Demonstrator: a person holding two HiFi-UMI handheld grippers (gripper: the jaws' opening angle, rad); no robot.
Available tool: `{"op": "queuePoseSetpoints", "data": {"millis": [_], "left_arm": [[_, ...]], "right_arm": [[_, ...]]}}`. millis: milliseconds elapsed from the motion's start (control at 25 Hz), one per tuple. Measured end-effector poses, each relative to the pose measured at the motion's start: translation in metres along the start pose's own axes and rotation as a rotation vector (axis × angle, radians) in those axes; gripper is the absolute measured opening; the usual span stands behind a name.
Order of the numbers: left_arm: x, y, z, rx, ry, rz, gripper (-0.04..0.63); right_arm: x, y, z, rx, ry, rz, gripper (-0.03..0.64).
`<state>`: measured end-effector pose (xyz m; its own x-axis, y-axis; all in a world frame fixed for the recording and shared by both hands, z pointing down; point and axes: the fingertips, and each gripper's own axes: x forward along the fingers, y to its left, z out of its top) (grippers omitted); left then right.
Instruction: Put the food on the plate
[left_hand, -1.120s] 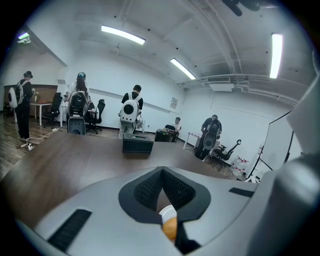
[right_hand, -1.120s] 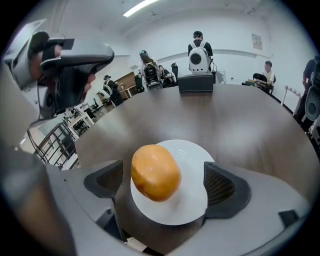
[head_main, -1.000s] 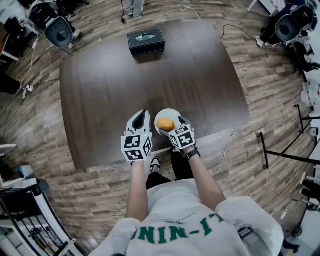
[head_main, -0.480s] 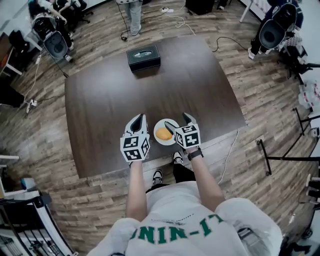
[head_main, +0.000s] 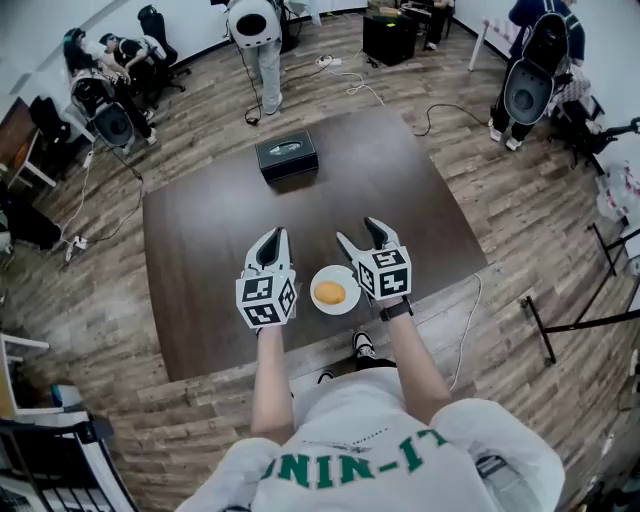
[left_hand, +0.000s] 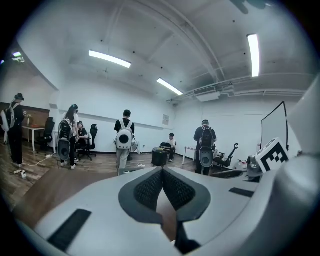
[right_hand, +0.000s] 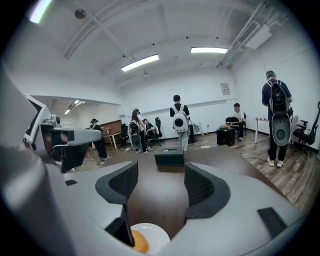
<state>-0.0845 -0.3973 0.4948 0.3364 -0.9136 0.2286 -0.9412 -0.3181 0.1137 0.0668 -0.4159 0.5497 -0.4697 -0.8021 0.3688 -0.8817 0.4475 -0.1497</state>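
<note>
Food (head_main: 330, 293) lies on plate (head_main: 352, 282); green lettering (head_main: 350, 462) on shirt (head_main: 370, 415) reads LI-NIN

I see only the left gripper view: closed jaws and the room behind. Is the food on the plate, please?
Observer: Yes. In the head view the orange food lies on the white plate, between the two grippers.
Operator: Does the right gripper hold anything?
Observer: No. The right gripper is beside the plate, on its right. Its jaws are closing with nothing between them.
Operator: Is anything else on the table?
Observer: One black box, at the far side of the table.
</note>
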Motion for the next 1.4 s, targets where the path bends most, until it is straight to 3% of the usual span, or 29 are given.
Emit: {"op": "queuePoseSetpoints", "data": {"millis": [320,600,1000,1280,1400], "left_arm": [[-0.005,-0.010,0.048,0.033,-0.117,0.018,0.012],[-0.019,-0.024,0.079,0.065,-0.192,0.009,0.012],[-0.033,-0.025,0.097,0.075,-0.234,0.026,0.012],[-0.033,-0.024,0.094,0.076,-0.220,0.035,0.012],[-0.035,-0.023,0.093,0.077,-0.221,0.043,0.012]], "right_arm": [[-0.034,0.007,0.079,-0.053,-0.181,0.002,0.227],[-0.060,0.021,0.120,-0.085,-0.276,0.014,0.178],[-0.068,0.037,0.135,-0.095,-0.305,0.058,0.128],[-0.068,0.042,0.139,-0.095,-0.310,0.072,0.022],[-0.070,0.041,0.142,-0.099,-0.328,0.060,0.018]]}}
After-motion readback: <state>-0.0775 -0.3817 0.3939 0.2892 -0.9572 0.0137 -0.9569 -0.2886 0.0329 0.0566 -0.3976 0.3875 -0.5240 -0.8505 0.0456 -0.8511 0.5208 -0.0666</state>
